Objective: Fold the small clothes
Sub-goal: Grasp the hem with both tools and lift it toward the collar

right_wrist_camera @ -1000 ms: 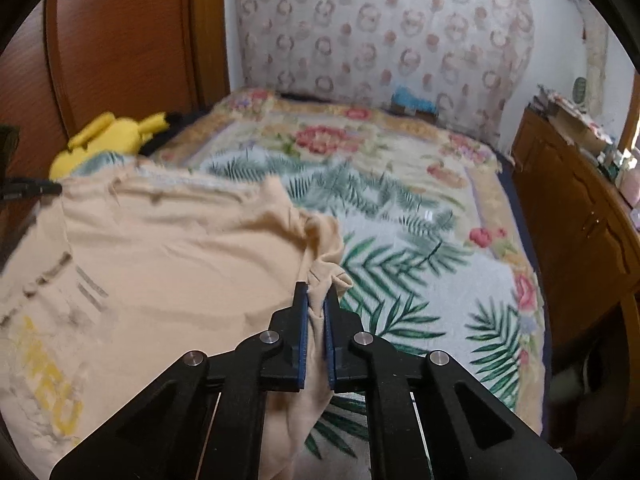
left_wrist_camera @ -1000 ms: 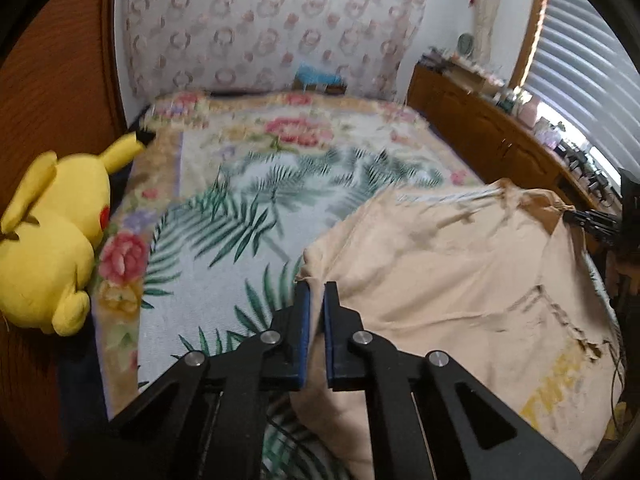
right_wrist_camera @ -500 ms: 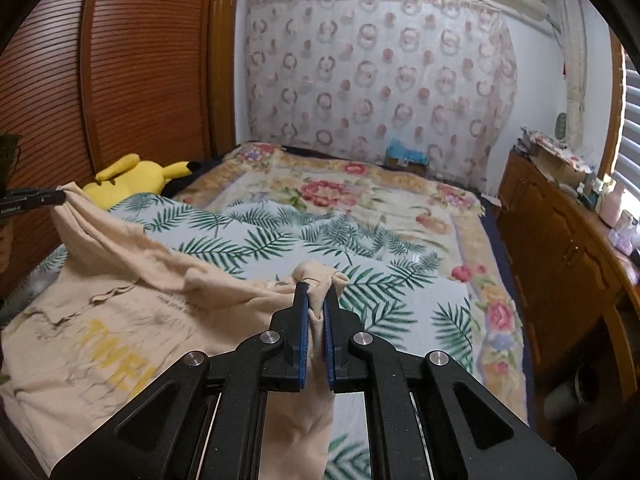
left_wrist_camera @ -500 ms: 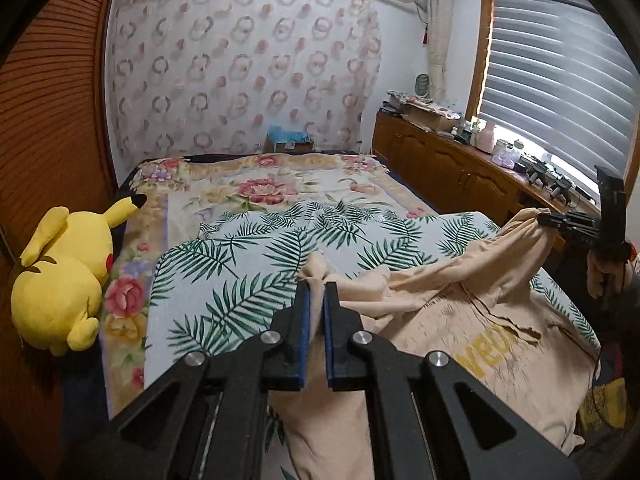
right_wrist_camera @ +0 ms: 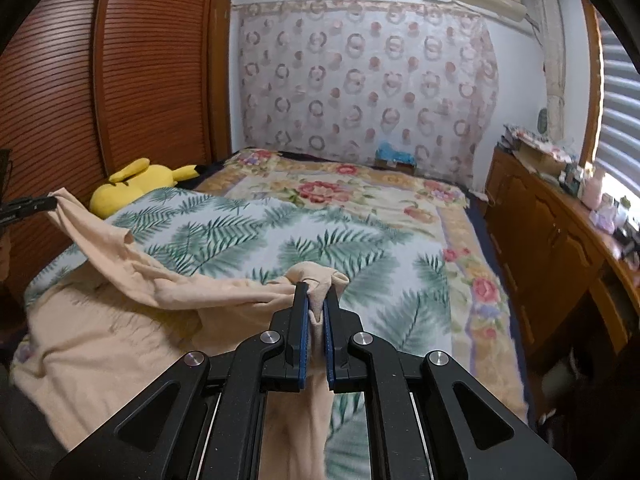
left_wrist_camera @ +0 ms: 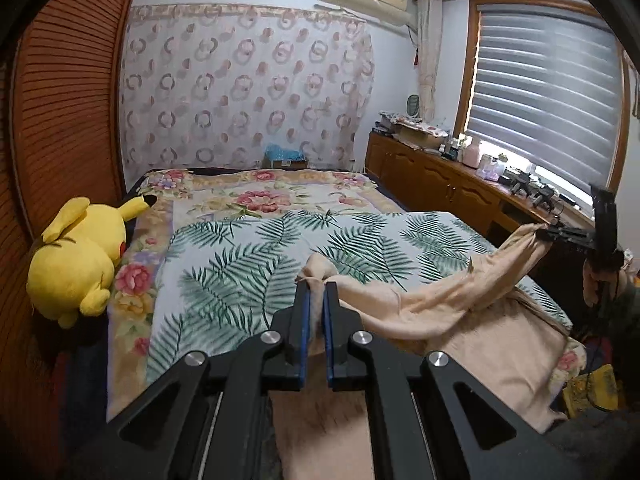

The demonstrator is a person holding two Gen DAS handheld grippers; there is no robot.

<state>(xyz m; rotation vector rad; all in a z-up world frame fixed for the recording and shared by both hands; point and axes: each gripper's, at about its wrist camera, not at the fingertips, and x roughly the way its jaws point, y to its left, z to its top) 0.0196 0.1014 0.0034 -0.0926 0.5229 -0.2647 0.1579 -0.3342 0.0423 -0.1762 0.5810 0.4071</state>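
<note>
Both grippers are working as a pair here: the left gripper (left_wrist_camera: 314,294) is clenching one bunched corner of the peach T-shirt (left_wrist_camera: 460,320), and the right gripper (right_wrist_camera: 314,295) is pinching another corner of it, with cloth squeezed between each set of blue pads. The shirt is hanging between them in a slack band, its upper edge lifted off the bed (left_wrist_camera: 248,264) while its lower part is trailing over the near end of the leaf-print blanket (right_wrist_camera: 320,240). Judging by this, the step in hand is spreading or carrying the garment so a fold can be laid. To do it well, the two hands should be keeping level with each other and drawing apart just enough to take the sag out of the held edge, without yanking the cloth from either pinch. The shirt should be coming down flat on the open leaf-print area, well away from the yellow plush toy (left_wrist_camera: 76,252) by the bed's left side, trailing part first, so no creases are getting trapped underneath.
</note>
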